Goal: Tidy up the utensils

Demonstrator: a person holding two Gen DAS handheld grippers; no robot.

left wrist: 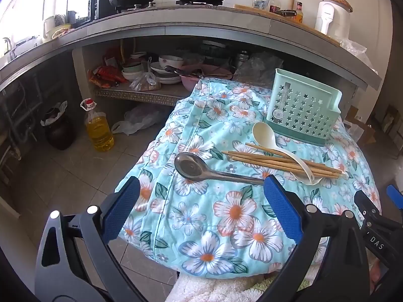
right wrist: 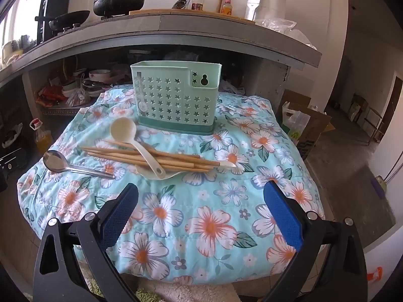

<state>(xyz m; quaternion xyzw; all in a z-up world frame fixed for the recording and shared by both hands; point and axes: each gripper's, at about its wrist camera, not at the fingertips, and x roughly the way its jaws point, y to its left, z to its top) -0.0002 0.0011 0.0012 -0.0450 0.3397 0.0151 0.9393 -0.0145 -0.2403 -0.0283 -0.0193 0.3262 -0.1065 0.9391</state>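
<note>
A mint green utensil holder (left wrist: 301,109) (right wrist: 175,95) with star holes stands upright at the back of a floral cloth-covered table (left wrist: 226,214) (right wrist: 214,201). In front of it lie several wooden chopsticks (left wrist: 282,162) (right wrist: 151,158), a cream plastic spoon (left wrist: 264,133) (right wrist: 123,129) across them, and a metal spoon (left wrist: 194,168) (right wrist: 54,162) to their left. My left gripper (left wrist: 201,191) is open and empty, just short of the metal spoon's handle. My right gripper (right wrist: 201,193) is open and empty, in front of the chopsticks. Its edge shows in the left wrist view (left wrist: 372,209).
A grey kitchen counter (left wrist: 176,22) (right wrist: 176,25) with pots, bottles and a white appliance (left wrist: 332,17) runs behind. Bowls sit on the shelf (left wrist: 141,93) under it. An oil bottle (left wrist: 99,130) and dark jar (left wrist: 58,130) stand on the floor at left. A cardboard box (right wrist: 312,130) is at right.
</note>
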